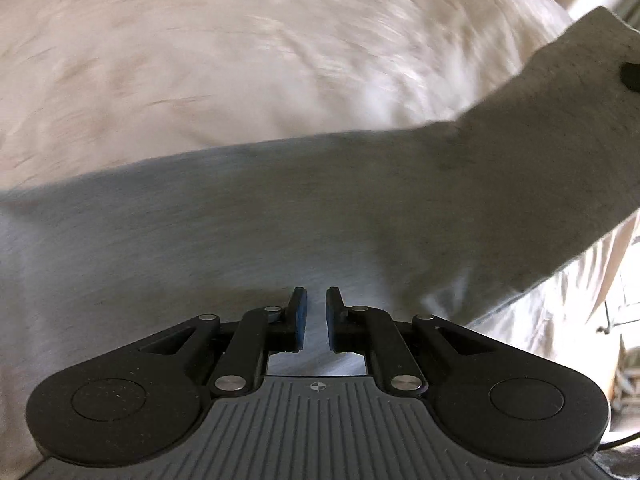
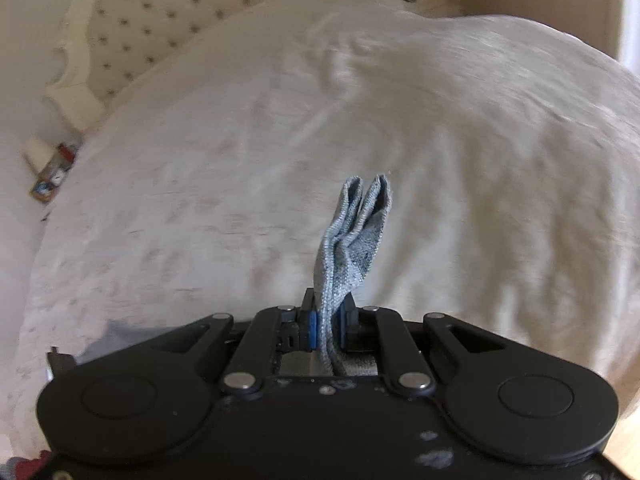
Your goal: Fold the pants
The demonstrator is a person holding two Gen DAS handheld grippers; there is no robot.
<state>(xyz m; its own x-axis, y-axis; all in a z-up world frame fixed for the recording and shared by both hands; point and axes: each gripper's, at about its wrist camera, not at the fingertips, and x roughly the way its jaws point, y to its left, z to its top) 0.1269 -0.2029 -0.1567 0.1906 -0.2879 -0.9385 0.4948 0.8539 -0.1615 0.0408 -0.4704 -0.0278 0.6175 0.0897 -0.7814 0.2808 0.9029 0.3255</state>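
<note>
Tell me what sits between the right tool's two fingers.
A bunched fold of the grey pants is pinched between the right tool fingers, sticking up past them; the right wrist view shows it.

Heathered grey pants (image 1: 280, 208), cream bedspread (image 2: 200, 200), black tool (image 2: 327, 312) with blue pads (image 2: 311, 330)

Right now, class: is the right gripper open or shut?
Shut: the right gripper has its blue pads pinching a bunched fold of the grey pants.
</note>
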